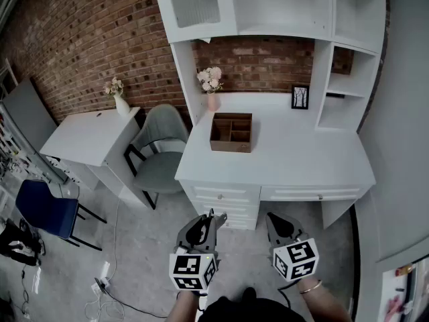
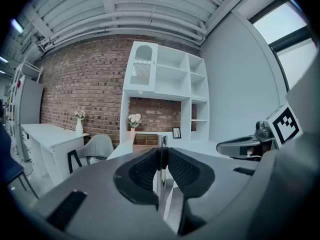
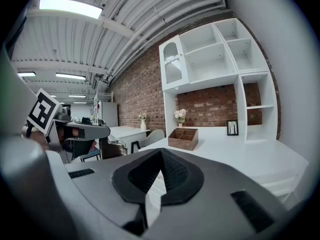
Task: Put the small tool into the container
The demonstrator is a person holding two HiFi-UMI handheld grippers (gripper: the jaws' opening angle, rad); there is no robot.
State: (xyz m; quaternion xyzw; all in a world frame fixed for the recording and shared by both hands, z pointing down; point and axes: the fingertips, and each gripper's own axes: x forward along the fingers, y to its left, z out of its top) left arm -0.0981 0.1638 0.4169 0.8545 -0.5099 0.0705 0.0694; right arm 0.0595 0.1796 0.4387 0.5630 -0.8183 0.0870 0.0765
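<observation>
Two grippers hang side by side just short of the white desk (image 1: pixel 288 163). The left gripper (image 1: pixel 209 215) is clamped on the small tool (image 2: pixel 162 184), a thin metal strip upright between its pads. The right gripper (image 1: pixel 275 219) is pressed closed on nothing. The wooden container (image 1: pixel 231 132) sits well ahead on the desk.

Grippers: two – left gripper (image 1: pixel 214 216), right gripper (image 1: pixel 271 217). Small tool (image 2: pixel 160 181): one. Container (image 1: pixel 231 133): one. Vases: two – desk vase (image 1: pixel 212 101), side vase (image 1: pixel 121 104). Picture frame (image 1: pixel 300 97): one. Chairs: two – grey chair (image 1: pixel 159 154), blue chair (image 1: pixel 45 208). Tabletops: two – desk tabletop (image 1: pixel 288 159), side tabletop (image 1: pixel 87 136).
</observation>
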